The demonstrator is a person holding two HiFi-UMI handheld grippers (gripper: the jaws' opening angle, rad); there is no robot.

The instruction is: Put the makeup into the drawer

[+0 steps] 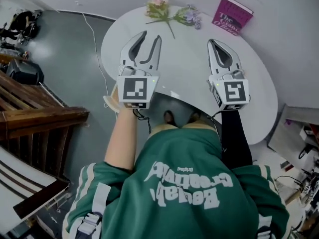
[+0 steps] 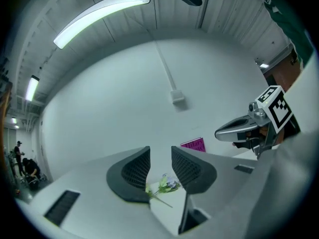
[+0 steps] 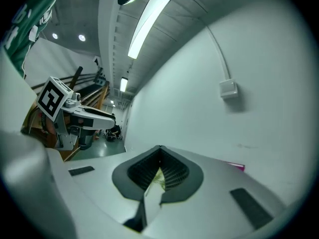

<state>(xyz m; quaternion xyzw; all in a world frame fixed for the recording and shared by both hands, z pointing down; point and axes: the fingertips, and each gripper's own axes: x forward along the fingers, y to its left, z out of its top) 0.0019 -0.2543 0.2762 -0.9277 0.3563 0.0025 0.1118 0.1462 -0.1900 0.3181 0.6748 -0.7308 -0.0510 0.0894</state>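
Observation:
No makeup and no drawer show in any view. Both grippers are held level above a white round table (image 1: 189,78). My left gripper (image 1: 152,35) is open, its jaws apart with nothing between them; in its own view, my left gripper (image 2: 160,152) frames a flower sprig (image 2: 164,185) lying on the table beyond it. My right gripper (image 1: 211,42) is shut, tips touching, and holds nothing. In its own view, my right gripper (image 3: 159,149) has its pads meeting at the tips. Each gripper also appears in the other's view.
A flower sprig (image 1: 167,11) and a magenta book (image 1: 232,15) lie at the table's far edge by the white wall. A wooden bench (image 1: 35,116) stands on the floor to the left, and clutter (image 1: 301,148) lies at the right. The person's green jacket (image 1: 184,193) fills the foreground.

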